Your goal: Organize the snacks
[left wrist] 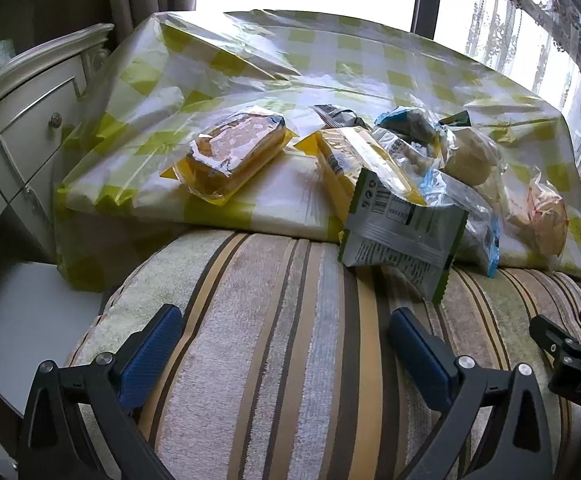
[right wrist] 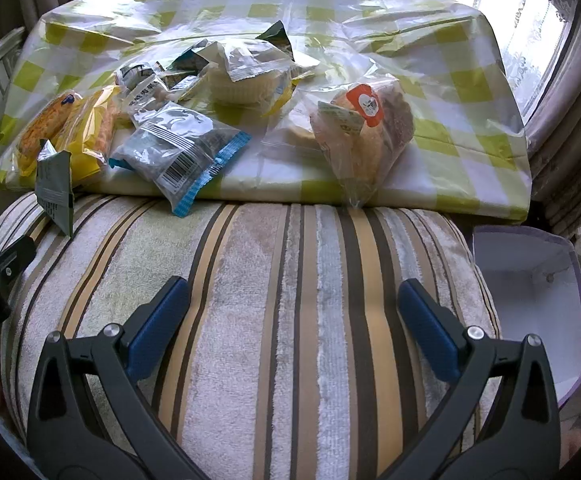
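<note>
**Both grippers empty, snacks piled on the checked cloth**

Left wrist view: the left hand-held gripper [left wrist: 286,340] is wide open over a striped cushion [left wrist: 290,360], holding nothing. The snacks sit on the green-checked surface [left wrist: 330,52] ahead: a yellow cake pack [left wrist: 230,152] to the left, apart from the rest, and a grey packet [left wrist: 402,224] hanging over the edge onto the cushion.

Right wrist view: the right hand-held gripper [right wrist: 294,316] is open too, empty. 1 bread bag with an orange label [right wrist: 364,136] lies right of the pile, and a blue-edged packet [right wrist: 178,152] overhangs the cushion. A white box [right wrist: 530,280] is at the far right.
</note>
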The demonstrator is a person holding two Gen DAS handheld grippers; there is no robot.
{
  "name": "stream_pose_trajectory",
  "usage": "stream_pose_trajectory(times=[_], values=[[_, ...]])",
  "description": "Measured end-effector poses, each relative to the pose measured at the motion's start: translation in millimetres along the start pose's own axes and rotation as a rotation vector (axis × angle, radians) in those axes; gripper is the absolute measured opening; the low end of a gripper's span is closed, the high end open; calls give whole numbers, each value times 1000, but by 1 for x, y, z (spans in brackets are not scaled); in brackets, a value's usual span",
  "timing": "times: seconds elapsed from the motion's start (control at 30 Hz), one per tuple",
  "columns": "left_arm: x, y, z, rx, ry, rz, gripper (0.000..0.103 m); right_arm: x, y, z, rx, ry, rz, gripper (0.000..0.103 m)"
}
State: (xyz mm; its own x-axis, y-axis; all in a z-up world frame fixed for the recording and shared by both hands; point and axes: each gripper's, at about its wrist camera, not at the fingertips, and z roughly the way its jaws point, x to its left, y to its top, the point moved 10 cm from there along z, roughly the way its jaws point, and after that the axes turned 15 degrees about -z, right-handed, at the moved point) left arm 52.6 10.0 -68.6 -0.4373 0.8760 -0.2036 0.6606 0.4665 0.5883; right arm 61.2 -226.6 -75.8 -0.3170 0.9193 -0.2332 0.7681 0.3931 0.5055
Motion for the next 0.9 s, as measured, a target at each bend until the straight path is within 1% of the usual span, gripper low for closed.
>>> stream_pose_trajectory(times=[0.2, 0.4, 0.9], values=[[4, -3, 1, -12, -12, 5, 103, 0, 1, 0, -1, 0, 0, 103], [3, -2, 3, -20, -10, 12, 103, 0, 2, -1, -15, -8, 2, 103], [2, -3, 4, -26, -9, 14, 103, -1, 4, 0, -8, -5, 1, 103]])
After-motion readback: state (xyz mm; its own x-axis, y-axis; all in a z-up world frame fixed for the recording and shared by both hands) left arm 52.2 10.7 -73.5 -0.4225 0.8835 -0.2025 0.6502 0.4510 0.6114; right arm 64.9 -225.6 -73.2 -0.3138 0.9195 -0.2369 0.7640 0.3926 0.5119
